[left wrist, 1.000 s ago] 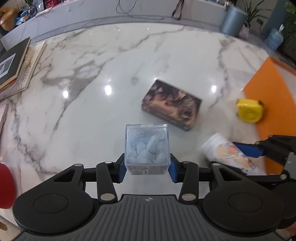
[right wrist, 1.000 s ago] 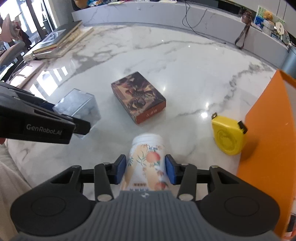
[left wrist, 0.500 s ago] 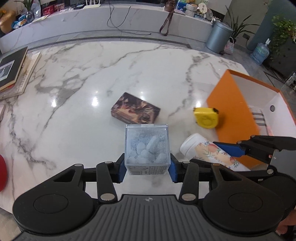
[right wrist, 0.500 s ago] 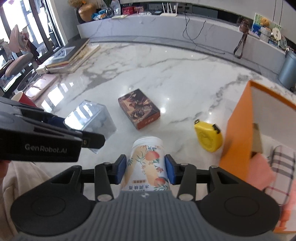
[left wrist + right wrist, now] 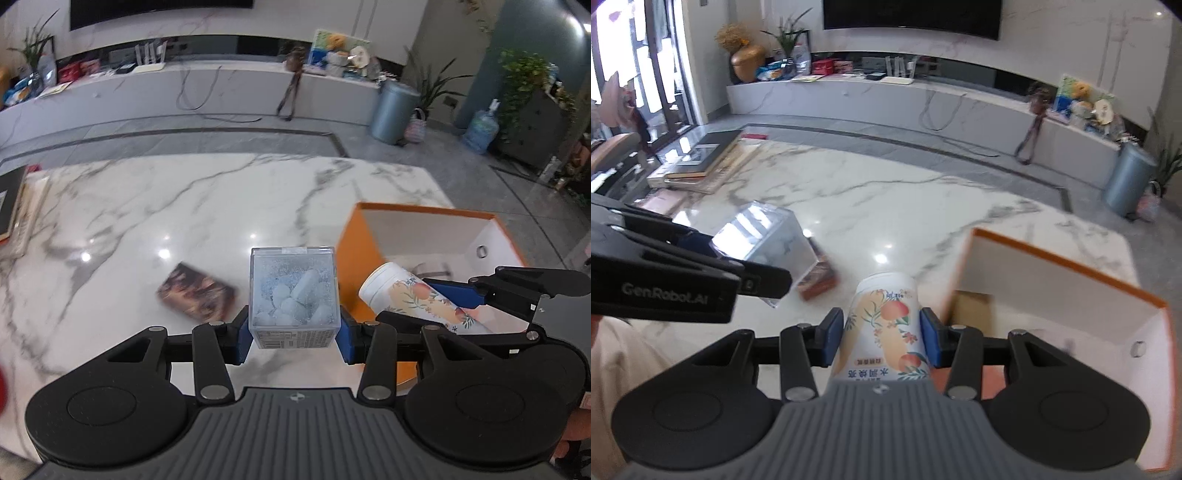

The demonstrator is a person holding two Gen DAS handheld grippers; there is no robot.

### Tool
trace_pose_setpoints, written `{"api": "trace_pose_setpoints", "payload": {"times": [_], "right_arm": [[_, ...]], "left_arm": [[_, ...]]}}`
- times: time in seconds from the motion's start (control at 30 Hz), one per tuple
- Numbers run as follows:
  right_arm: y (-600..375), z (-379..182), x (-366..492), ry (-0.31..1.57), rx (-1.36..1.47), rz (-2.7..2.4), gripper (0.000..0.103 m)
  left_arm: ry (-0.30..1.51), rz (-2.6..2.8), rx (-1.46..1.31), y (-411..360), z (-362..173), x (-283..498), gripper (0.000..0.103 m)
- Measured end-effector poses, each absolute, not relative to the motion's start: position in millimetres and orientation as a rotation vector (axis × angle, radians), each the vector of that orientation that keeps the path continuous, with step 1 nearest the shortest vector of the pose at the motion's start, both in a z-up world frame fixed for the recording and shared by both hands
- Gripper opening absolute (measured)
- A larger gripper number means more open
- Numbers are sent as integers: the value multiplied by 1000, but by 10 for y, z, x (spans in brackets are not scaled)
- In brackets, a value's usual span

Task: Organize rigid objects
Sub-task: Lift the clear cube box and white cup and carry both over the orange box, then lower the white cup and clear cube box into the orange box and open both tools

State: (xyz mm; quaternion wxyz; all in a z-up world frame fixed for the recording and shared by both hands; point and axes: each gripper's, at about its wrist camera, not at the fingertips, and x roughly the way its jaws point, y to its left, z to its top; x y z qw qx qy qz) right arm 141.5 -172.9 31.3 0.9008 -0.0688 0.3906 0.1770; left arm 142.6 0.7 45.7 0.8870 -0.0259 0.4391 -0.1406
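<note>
I hold the clear plastic cube box [image 5: 293, 295] in my left gripper [image 5: 293, 334], jaws pinching its flat sides; rigid, slick. Right gripper [image 5: 882, 334] jaws pinch the white peach-print bottle [image 5: 884, 325], light, orange open box [image 5: 1067, 291] at 2 o'clock.

Your table [image 5: 207, 206] at mid frame is shiny, smooth marble. The cube [image 5: 293, 295] looks like clear, glossy plastic. The bottle [image 5: 886, 325] at lower middle is smooth with a printed wrap. The box [image 5: 1067, 295] at right looks like matt card.
</note>
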Motion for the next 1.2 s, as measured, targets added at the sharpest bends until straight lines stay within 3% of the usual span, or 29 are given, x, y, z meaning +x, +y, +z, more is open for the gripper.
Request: {"api": "trace_pose_setpoints", "payload": {"times": [0.37, 0.63, 1.2], "right_arm": [[-2692, 366, 1522, 827, -194, 168, 45], [-3315, 109, 1689, 913, -229, 62, 45], [-3401, -545, 2327, 1017, -197, 90, 45]], "left_arm": [[911, -463, 10, -916, 404, 1588, 51], [954, -544, 67, -1450, 185, 1743, 51], [1013, -548, 94, -1751, -177, 2139, 51]]}}
